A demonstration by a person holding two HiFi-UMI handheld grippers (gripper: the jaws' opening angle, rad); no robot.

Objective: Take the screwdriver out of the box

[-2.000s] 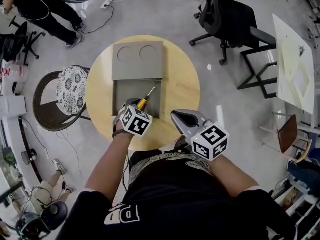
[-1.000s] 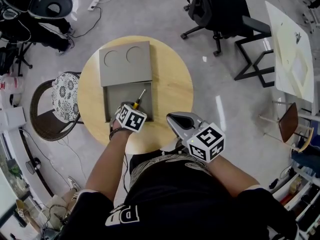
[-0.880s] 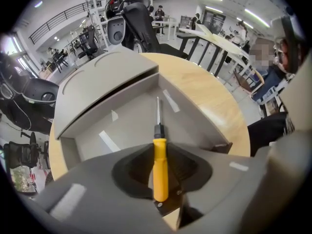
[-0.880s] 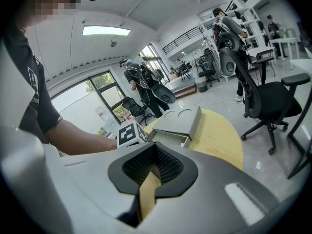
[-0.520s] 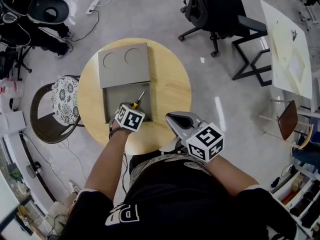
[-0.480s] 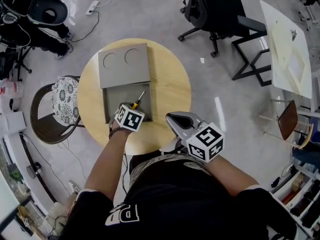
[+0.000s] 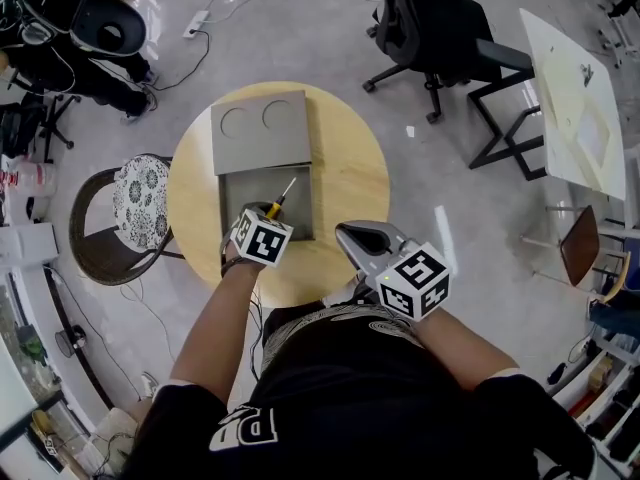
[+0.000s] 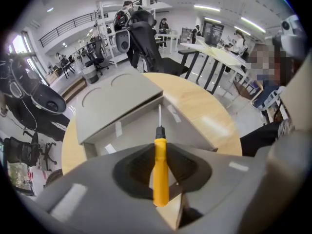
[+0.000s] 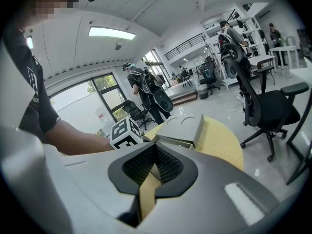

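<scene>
the right gripper (image 7: 347, 234) waits close to the person, over the near edge of the table (image 7: 350, 183); its jaws are pressed together with nothing in them; a bit farther, the left gripper (image 7: 263, 212) squeezes the yellow handle of the screwdriver (image 7: 279, 197); its metal tip points at the far side of the open box (image 7: 238, 188); the grab looks done; the screwdriver hangs over the box, not outside it yet; i think carrying it clear and putting it down is left.

The round pale wooden bench (image 7: 350, 183) had a smooth, satin finish. The flat grey box (image 7: 240, 193) looked matt, like cardboard. The yellow-handled screwdriver (image 8: 160, 172) showed glossy plastic on its handle and bright metal on its shaft. The grey floor (image 7: 330, 38) shone.
</scene>
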